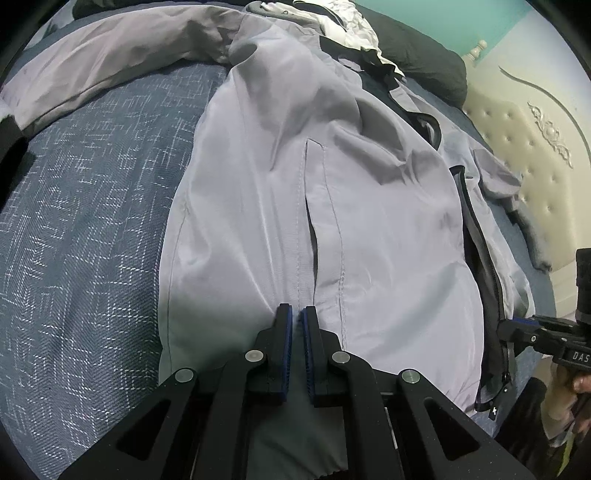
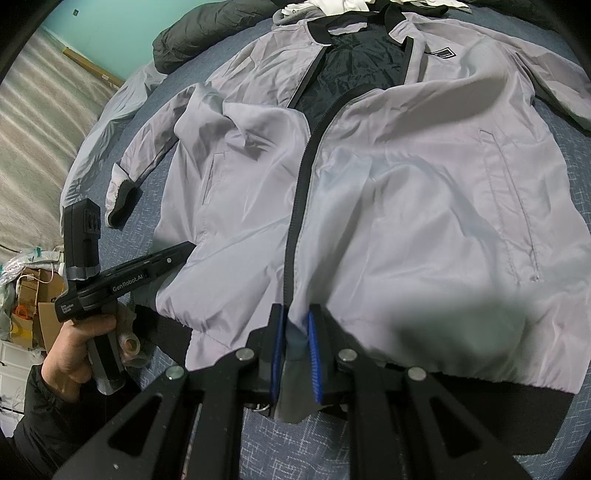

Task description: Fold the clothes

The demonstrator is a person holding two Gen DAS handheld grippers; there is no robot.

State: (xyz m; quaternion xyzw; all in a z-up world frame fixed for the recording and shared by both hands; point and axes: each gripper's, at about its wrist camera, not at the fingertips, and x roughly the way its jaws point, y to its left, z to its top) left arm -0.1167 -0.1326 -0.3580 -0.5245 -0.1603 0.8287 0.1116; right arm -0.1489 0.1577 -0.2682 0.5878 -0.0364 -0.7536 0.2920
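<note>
just jacket (image 2: 406, 184) hem between gripper (image 2: 295, 321)

A blue patterned bed cover (image 1: 92, 206) spreads underneath. A cream tufted headboard (image 1: 532, 147) stands at the right, a teal wall (image 1: 424, 22) beyond, and cardboard boxes (image 2: 33, 295) far left.

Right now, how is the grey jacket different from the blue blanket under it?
The grey jacket is smooth, shiny and plain; the blue blanket is dull and woven with small white flecks. The jacket is wrinkled, with a black zip down the front and black cuffs; the blanket lies flat, with no fastening in view. The left gripper and right gripper pinch the jacket's hem, not the blanket. Both are soft cloth, spread out on the bed.
</note>
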